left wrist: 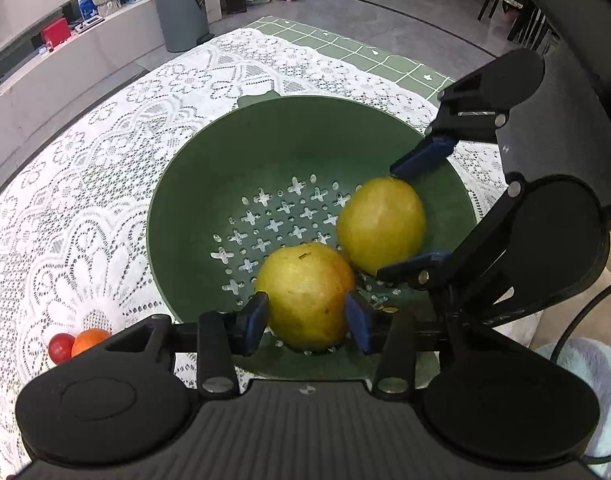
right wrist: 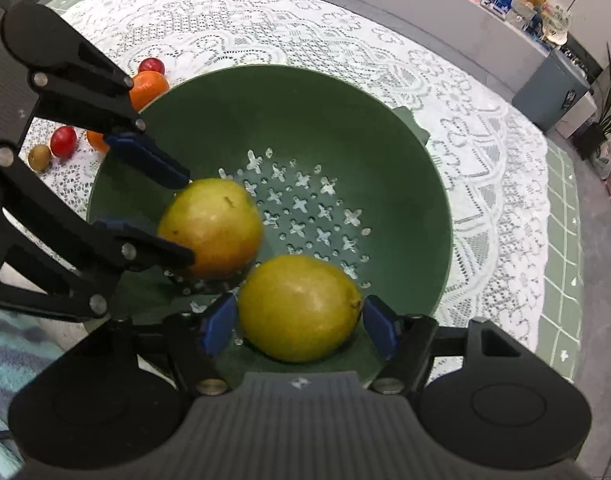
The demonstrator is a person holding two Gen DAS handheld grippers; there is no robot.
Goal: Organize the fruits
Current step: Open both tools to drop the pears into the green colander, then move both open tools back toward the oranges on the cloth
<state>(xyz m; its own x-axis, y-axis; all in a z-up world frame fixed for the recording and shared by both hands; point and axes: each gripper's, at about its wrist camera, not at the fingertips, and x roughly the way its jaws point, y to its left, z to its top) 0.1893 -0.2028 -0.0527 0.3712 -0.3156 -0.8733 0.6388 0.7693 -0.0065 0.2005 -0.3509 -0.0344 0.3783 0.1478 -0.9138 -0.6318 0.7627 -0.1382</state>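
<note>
Here, a dark green perforated plastic colander bowl (left wrist: 193,200) stands on a white lace tablecloth (left wrist: 85,184). Inside it lie two round yellow-green fruits, touching each other. The left gripper (left wrist: 307,318) points steeply down; its blue pads sit against both sides of the nearer yellow-green fruit (left wrist: 305,292), grasping it. The right gripper (right wrist: 301,326) straddles the other yellow-green fruit (right wrist: 299,306); its blue pads stand just clear of the skin on each side, so the fruit lies released in the bowl. Small red and orange fruits (right wrist: 145,84) rest outside the rim.
</note>
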